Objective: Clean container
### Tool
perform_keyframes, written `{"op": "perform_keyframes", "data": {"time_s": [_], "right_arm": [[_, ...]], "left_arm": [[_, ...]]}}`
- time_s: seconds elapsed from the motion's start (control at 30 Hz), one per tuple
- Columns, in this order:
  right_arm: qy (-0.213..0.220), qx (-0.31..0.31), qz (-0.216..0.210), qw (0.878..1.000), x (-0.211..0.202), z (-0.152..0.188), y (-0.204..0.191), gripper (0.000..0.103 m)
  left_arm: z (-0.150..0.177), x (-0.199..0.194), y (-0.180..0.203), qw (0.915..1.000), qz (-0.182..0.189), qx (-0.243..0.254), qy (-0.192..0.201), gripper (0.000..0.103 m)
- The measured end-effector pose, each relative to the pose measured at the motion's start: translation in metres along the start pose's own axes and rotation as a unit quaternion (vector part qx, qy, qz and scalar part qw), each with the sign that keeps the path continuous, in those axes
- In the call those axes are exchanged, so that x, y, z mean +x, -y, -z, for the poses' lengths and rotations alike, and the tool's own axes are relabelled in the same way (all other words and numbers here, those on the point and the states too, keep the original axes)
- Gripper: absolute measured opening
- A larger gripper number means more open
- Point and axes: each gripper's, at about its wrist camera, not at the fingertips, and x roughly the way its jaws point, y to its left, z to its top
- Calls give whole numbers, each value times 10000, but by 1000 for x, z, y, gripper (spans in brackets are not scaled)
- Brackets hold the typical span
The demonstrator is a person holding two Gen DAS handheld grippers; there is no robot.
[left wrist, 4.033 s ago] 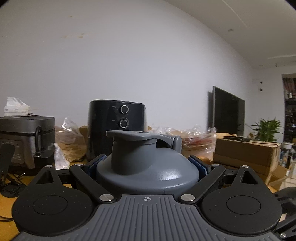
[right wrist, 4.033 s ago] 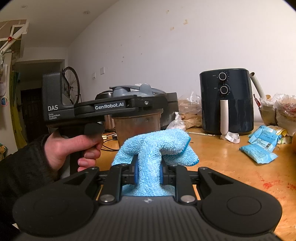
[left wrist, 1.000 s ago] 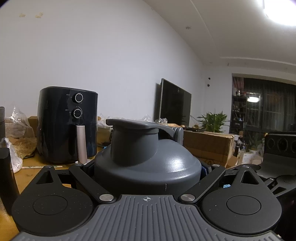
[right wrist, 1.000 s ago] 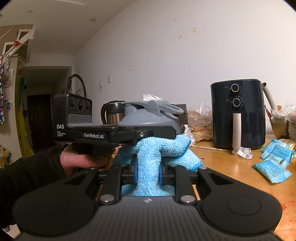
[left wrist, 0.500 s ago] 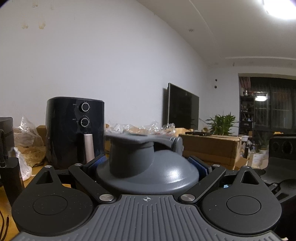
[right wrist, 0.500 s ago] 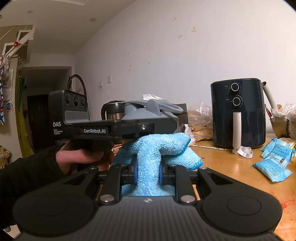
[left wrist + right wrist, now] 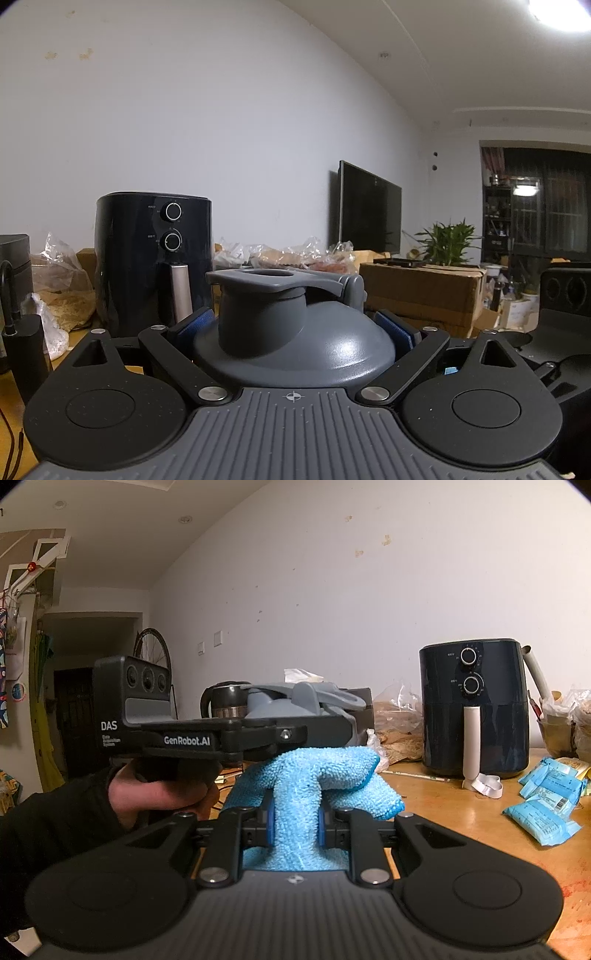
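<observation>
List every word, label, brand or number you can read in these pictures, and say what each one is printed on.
"DAS": side of the black handheld left gripper, camera end.
"GenRobot.AI": along that gripper's black side bar.
Small white lines under "DAS": too small to read.
Markings around the two dials of the dark blue air fryer: too small to read.
Print on the light blue snack packets on the wooden table: blurred, unreadable.

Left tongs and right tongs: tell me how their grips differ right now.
The left tongs stand wide around the hard, domed grey plastic lid of the container; the right tongs are pinched narrow on a soft, fluffy light blue microfibre cloth. The lid fills the left gap from pad to pad, while the cloth is squeezed thin between the right pads and bulges out ahead. Both are shut on something and point roughly level.
</observation>
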Motion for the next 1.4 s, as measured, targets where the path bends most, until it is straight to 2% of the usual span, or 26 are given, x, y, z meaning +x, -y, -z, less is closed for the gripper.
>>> {"op": "perform_keyframes", "data": {"time_s": [0.27,0.5,0.7,1.4], "right_arm": [[41,-78,21,10000,0,-4,-3,16],[-88,-92,64,9999,1,-2,-3,24],[-210,-152,89,9996,4,0,-3,21],[-1258,51,58,9920,30,31,5,19]], "left_arm": [[1,1,-5,10000,1,-57,13,95],[2,1,-4,10000,17,-5,-1,95],[1,1,-3,10000,30,8,-10,95],[1,3,-5,10000,53,-1,-33,95]]}}
